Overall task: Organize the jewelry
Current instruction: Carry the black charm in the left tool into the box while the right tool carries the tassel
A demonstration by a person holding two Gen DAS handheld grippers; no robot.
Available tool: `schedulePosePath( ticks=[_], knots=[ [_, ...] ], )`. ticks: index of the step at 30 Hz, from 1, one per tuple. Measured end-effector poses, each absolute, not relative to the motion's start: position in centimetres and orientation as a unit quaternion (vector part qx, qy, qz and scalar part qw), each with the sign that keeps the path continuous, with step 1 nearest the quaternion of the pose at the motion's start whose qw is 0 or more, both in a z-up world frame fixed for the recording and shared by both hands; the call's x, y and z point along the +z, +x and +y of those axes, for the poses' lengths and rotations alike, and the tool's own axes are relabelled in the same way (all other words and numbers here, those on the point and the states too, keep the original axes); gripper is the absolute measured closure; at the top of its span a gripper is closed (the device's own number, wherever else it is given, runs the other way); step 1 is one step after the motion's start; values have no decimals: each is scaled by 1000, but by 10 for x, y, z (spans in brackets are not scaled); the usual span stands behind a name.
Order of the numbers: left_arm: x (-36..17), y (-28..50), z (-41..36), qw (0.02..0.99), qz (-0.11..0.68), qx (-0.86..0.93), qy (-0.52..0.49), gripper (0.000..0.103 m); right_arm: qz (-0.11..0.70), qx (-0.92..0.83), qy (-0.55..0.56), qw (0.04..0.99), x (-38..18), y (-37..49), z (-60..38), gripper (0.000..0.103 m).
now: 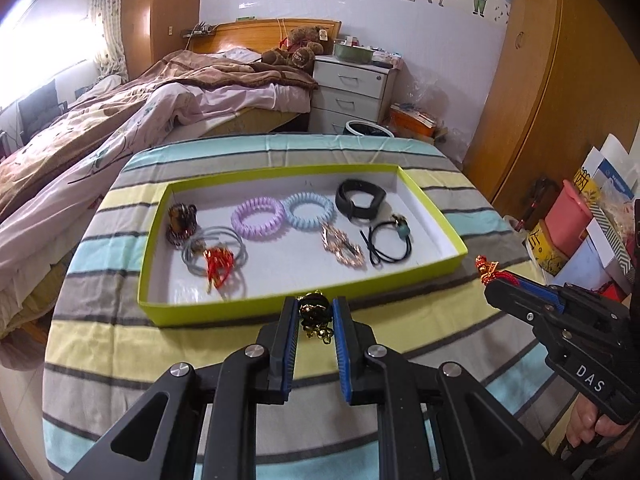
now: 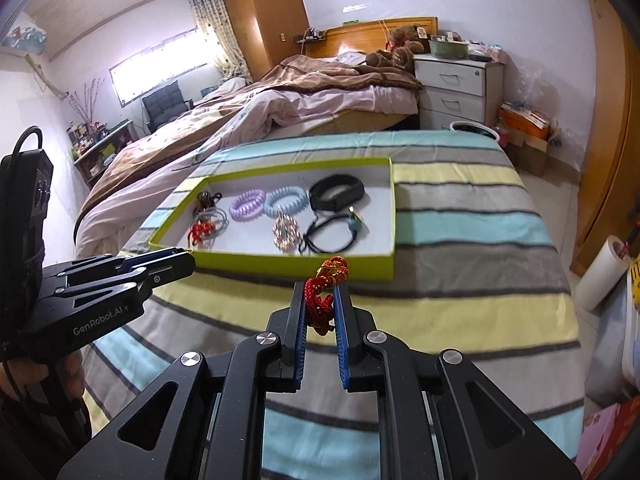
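Red knot charm [image 2: 326, 296] btwn R jaws — pinched

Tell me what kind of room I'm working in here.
A bedroom, most likely: an unmade bed with a teddy bear at its headboard, a white drawer nightstand beside it, and wooden wardrobes.

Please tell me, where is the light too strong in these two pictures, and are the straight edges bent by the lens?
Left wrist view: the window at the left is blown out to white, and the far edge of the green tray bows noticeably. Right wrist view: the window is bright but keeps its frame; the wardrobe edge curves strongly, and the corners are dark.
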State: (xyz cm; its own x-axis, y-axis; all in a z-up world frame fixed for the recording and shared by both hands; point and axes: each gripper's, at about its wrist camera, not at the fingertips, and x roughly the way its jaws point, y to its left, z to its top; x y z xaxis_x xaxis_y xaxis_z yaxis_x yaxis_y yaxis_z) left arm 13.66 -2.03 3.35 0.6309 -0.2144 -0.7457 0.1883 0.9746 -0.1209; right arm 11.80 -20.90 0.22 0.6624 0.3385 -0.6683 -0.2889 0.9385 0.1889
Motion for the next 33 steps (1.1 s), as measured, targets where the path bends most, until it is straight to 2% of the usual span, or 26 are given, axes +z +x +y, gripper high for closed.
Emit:
schedulePosePath(
  ticks=[13,33],
  knots=[
    [29,189,4,900,422,-100,-31,86,382,173,22,908,6,170,-196,90],
    [-5,224,-3,883,457,-105,-25,86,444,179,-26,878,-33,211,-179,90]
  ],
)
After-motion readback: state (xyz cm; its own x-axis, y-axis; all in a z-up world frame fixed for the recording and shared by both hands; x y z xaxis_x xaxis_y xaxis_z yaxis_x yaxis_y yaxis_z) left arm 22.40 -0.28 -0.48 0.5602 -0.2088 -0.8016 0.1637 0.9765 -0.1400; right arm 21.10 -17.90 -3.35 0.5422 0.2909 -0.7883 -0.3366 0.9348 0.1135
